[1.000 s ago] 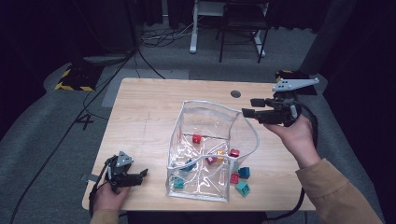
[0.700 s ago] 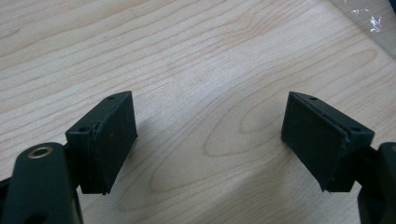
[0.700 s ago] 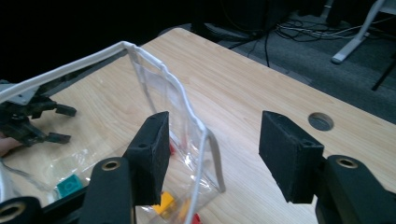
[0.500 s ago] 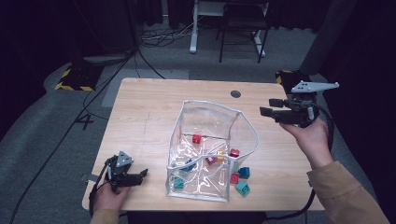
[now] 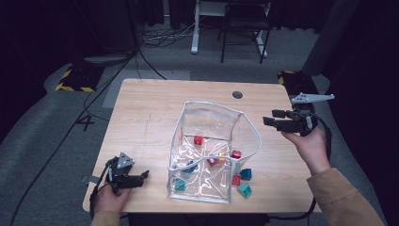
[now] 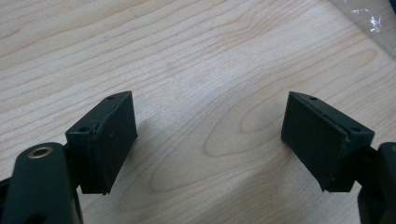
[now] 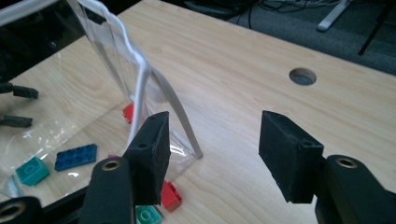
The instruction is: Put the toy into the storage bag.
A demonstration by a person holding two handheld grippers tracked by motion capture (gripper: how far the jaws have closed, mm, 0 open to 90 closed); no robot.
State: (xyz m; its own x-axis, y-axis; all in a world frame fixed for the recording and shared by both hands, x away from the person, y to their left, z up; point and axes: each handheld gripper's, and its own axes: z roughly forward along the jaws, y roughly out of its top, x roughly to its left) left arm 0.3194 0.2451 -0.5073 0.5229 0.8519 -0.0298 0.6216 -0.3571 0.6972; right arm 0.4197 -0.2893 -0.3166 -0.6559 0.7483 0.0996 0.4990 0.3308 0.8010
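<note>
A clear plastic bag (image 5: 207, 122) with a white rim stands open mid-table, with several small bricks inside, among them a red brick (image 5: 198, 139) and a teal brick (image 5: 179, 184). Just outside its right front corner lie a red brick (image 5: 236, 179), a blue brick (image 5: 246, 173) and a teal brick (image 5: 243, 189). My right gripper (image 5: 269, 117) hovers open to the right of the bag's rim (image 7: 140, 70), jaws (image 7: 215, 119) wide with nothing between them. My left gripper (image 5: 143, 175) rests low at the table's front left, open (image 6: 208, 100) over bare wood.
The wooden table (image 5: 150, 108) has a round cable hole (image 5: 237, 94) at the back. A corner of the bag (image 6: 369, 18) lies near the left gripper. Chair and desk legs, cables and a yellow-black striped block stand on the floor beyond.
My right hand has drifted to the right, away from the bag's rim, and sunk a little. The left hand has stayed put.
</note>
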